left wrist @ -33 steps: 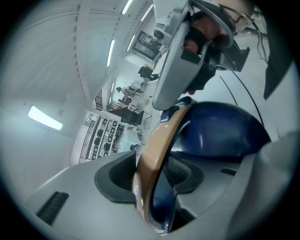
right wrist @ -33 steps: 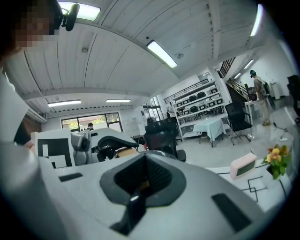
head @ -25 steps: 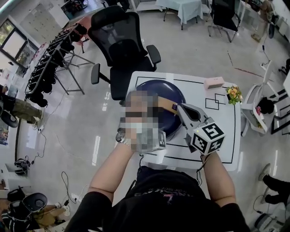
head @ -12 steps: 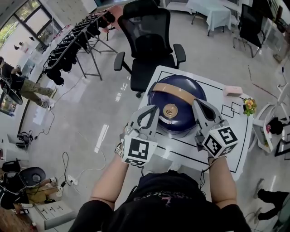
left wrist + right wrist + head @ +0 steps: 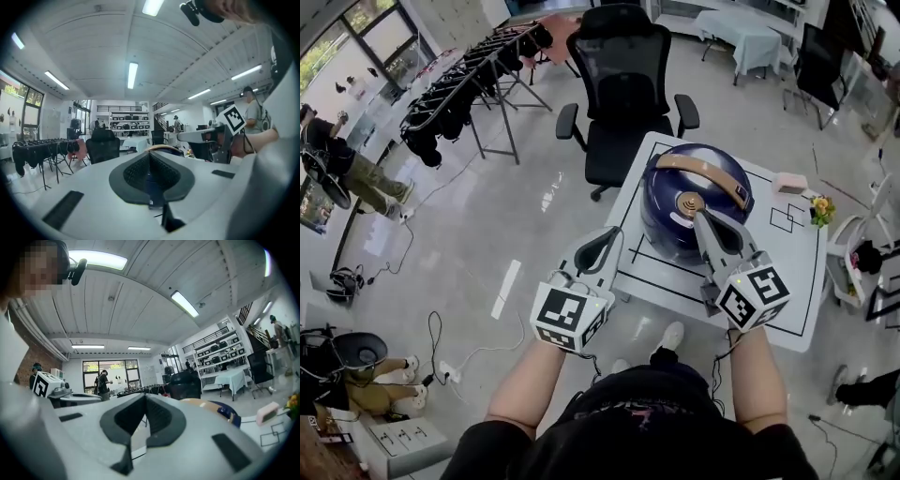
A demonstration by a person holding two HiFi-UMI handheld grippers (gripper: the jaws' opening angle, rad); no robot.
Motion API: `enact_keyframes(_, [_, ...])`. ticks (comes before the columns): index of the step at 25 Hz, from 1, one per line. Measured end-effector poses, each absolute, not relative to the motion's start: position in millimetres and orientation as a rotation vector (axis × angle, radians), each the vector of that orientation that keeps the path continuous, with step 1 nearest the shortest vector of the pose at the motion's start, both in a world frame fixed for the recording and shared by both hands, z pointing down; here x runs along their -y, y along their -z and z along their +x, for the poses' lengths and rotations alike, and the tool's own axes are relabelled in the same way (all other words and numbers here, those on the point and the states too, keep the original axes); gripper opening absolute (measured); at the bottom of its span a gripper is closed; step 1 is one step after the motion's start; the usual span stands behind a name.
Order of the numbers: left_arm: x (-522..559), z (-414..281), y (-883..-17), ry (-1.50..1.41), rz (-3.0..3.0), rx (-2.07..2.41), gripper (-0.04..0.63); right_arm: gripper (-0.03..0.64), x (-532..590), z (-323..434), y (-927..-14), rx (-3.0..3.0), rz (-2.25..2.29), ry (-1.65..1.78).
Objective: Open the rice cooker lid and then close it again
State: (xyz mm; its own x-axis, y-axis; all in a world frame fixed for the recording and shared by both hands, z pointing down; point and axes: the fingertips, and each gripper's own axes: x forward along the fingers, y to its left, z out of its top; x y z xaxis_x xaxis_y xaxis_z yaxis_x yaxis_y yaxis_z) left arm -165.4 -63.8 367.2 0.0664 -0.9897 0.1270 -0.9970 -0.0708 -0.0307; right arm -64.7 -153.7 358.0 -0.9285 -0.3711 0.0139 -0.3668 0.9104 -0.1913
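Pulling back toward the person from where they flanked it a moment ago, the grey left gripper (image 5: 609, 242) and grey right gripper (image 5: 703, 223) have their jaws pressed together on nothing, while beyond them the round dark-blue rice cooker with a tan handle (image 5: 661, 220) sits lid-down on the white table (image 5: 787, 281), so the task looks finished.

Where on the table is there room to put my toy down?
The bare table between the rice cooker and the flowers is free. So is the strip in front of the cooker. The far right corner is crowded: pink box and flowers.
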Motion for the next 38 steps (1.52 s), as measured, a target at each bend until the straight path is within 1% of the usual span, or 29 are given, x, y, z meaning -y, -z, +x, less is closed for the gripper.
enact_keyframes(5, [22.4,-155.1,-370.7,-0.18,2.3,2.042,0.003,0.002,99.0,-57.2,-361.3,-3.055,-0.634,0.277])
enact_keyframes(11, [-8.3,-125.5,-380.4,-0.206,2.393,1.937,0.003,0.002,54.2,-25.0,-369.8,-3.043,-0.763,0.276])
enact_keyframes(23, [-23.5,-36.5,-378.9,-0.208,2.54,1.747,0.003,0.002,21.1,72.2,-365.8,-2.976,-1.022,0.26])
enact_keyframes(28, [-22.2,-13.8,-376.1,-0.221,2.526,1.777,0.003,0.002,22.1,93.8,-361.5,-2.99,-0.987,0.247])
enact_keyframes(32, [-19.3,2.9,-374.5,-0.174,2.433,1.87,0.003,0.002,20.5,113.8,-361.3,-3.033,-0.9,0.241])
enact_keyframes(38, [-23.4,42.4,-385.2,-0.157,2.315,1.957,0.003,0.002,22.9,153.2,-370.7,-3.075,-0.782,0.261])
